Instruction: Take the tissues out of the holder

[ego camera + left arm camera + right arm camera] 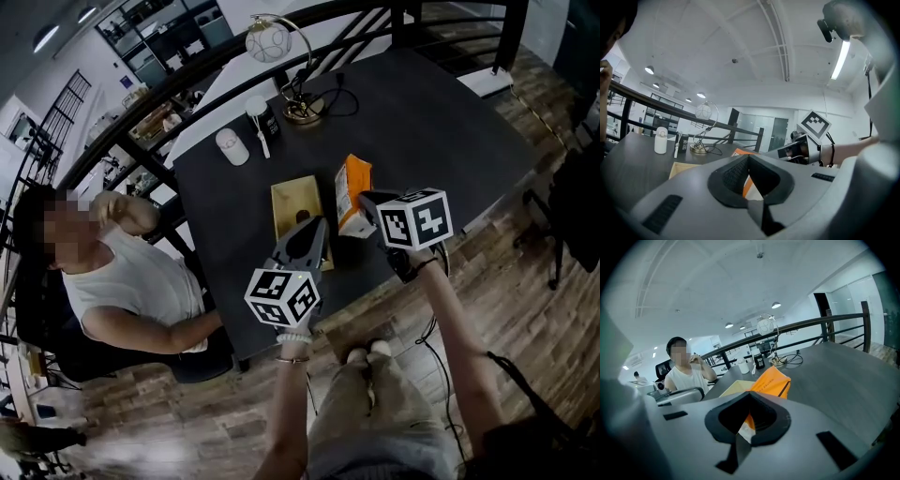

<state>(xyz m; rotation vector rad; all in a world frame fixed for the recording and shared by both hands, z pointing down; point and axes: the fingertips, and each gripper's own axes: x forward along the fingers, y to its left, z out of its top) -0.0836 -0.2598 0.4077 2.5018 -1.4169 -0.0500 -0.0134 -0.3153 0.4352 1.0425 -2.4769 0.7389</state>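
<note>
An orange tissue pack (351,190) stands tilted just right of the shallow wooden holder (292,208) on the dark table (450,131). My right gripper (368,203) is shut at the pack's right edge. In the right gripper view a white and orange bit of its wrapper sits pinched between the jaws of that gripper (746,426). My left gripper (320,232) reaches the pack's lower left corner over the holder. Its jaws look shut, and in the left gripper view that gripper (750,187) shows orange and white wrapper between them. The holder's inside looks bare.
A brass desk lamp (301,110) with a globe shade, a dark cup (266,119) and a white bottle (232,147) stand at the table's far side. A person (122,281) sits at the left edge. A black railing (187,84) runs behind the table.
</note>
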